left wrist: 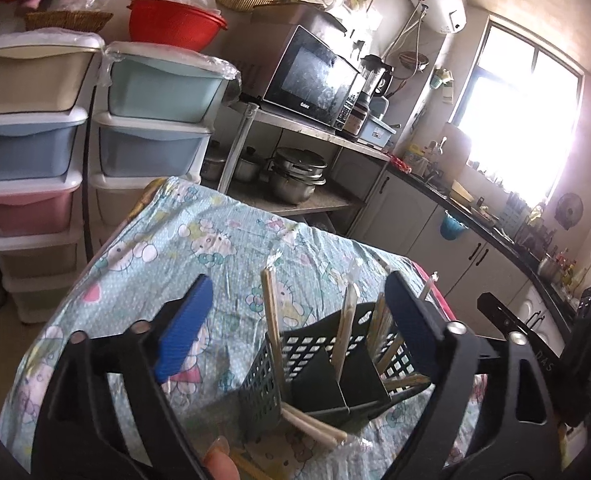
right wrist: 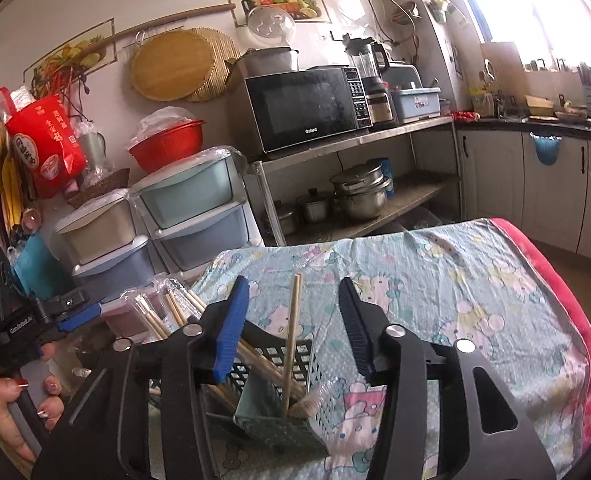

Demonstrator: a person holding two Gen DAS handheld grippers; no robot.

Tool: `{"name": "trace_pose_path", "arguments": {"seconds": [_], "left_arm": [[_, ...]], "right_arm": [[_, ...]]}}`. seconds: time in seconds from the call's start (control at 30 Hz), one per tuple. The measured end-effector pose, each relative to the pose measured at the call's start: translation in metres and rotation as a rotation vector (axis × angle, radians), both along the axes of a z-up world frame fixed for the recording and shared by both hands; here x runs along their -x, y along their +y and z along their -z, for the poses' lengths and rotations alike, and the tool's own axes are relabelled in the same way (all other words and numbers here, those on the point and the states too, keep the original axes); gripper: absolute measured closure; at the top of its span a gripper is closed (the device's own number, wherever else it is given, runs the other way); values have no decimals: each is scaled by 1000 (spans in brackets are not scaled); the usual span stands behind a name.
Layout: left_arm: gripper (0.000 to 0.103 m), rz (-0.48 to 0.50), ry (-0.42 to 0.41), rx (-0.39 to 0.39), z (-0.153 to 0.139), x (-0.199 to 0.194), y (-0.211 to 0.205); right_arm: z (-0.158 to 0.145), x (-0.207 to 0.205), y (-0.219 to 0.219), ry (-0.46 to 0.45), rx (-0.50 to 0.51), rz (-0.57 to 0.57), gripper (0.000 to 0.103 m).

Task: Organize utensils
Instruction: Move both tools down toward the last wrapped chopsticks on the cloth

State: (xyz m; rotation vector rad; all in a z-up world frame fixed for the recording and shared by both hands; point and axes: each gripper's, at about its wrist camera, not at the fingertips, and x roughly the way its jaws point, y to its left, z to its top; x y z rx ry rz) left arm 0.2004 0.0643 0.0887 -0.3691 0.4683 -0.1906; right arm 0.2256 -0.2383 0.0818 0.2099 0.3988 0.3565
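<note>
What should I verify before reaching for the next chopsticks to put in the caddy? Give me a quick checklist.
1. Left gripper free: ok, jaws wide, pads pressing nothing.
2. Right gripper free: ok, jaws apart, the bare chopstick stands between them untouched.
3. Black caddy upright on the tablecloth: ok.
4. Chopsticks all inside compartments: not ok, a pair lies on the cloth against the caddy's base.
5. Wrapped chopsticks settled in their slot: ok, leaning, not falling.
6. More loose chopsticks to collect: cannot tell, the near cloth is hidden by the grippers.
</note>
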Motion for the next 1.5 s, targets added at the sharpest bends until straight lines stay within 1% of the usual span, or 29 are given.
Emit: {"name": "trace_pose_path", "arguments": {"seconds": [0.07,0.13,0.23,0.5,0.77,1.5], "left_arm": [[14,-4,0,4,1,3,1],[11,-7,1,0,1,6,2],[11,-6,10,4,4,10,3],[11,2,34,1,13,24,2],[11,23,74,-9,27,34,-2],[11,59,183,-32,66,51,-19]], "right_arm": [[0,2,-2,4,-5,0,54],[0,6,-4,7,-5,-7,51],[0,11,-5,8,-5,-13,48],[2,28,-6,17,8,-26,45],[14,44,-10,55,12,-26,41],[55,65,-18,176,54,-46,39]]}}
